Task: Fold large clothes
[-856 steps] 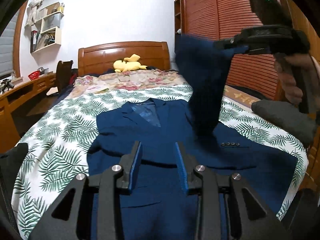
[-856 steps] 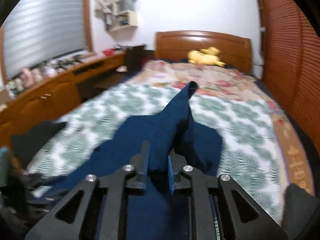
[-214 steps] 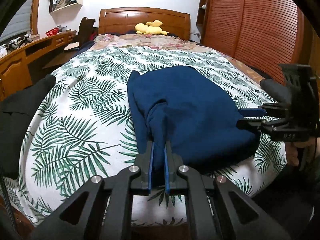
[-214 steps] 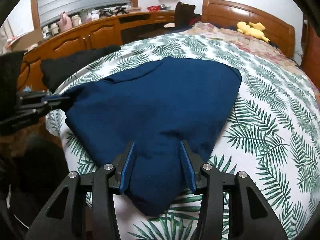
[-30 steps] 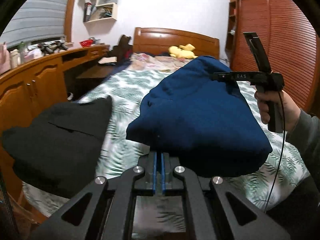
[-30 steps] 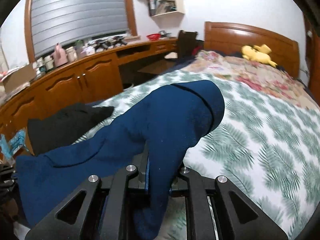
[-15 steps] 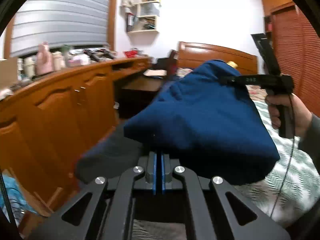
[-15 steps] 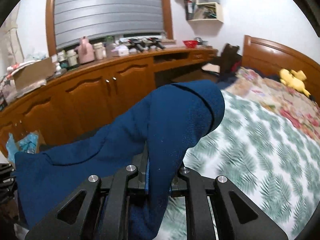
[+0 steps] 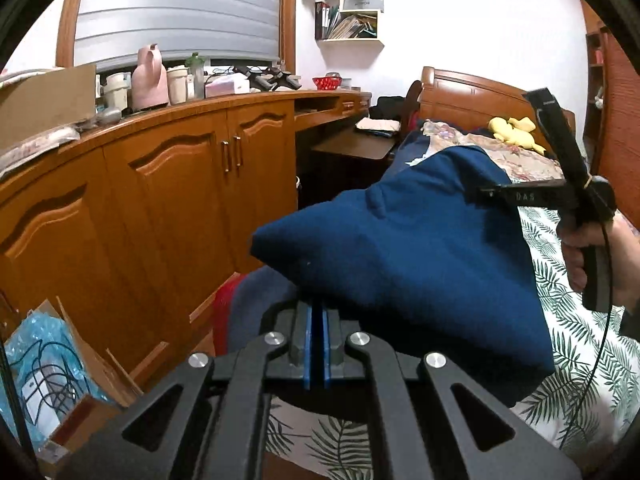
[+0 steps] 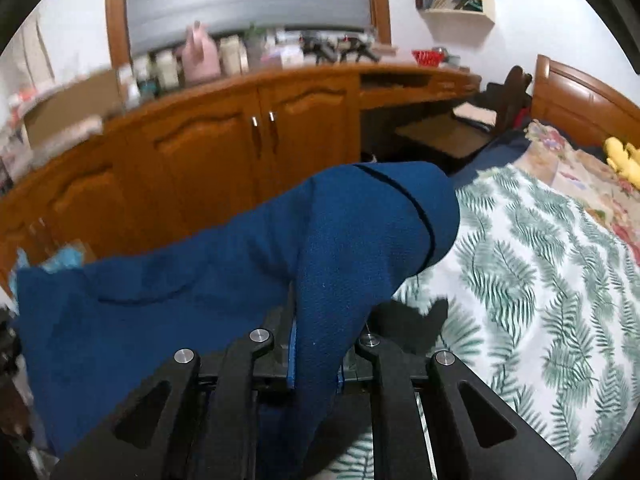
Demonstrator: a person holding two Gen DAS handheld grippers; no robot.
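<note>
Off the bed's edge, left gripper and right gripper are clamping the folded blue jacket; carrying level should be keeping folds intact.

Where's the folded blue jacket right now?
The folded blue jacket hangs in the air between both grippers, at the bed's left edge, in front of the wooden cabinets.

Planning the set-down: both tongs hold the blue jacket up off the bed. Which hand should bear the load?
Right, probably. The right tongs clamp a thick fold of the jacket, and its bulk drapes around them. The left tongs pinch only a thin edge.
</note>
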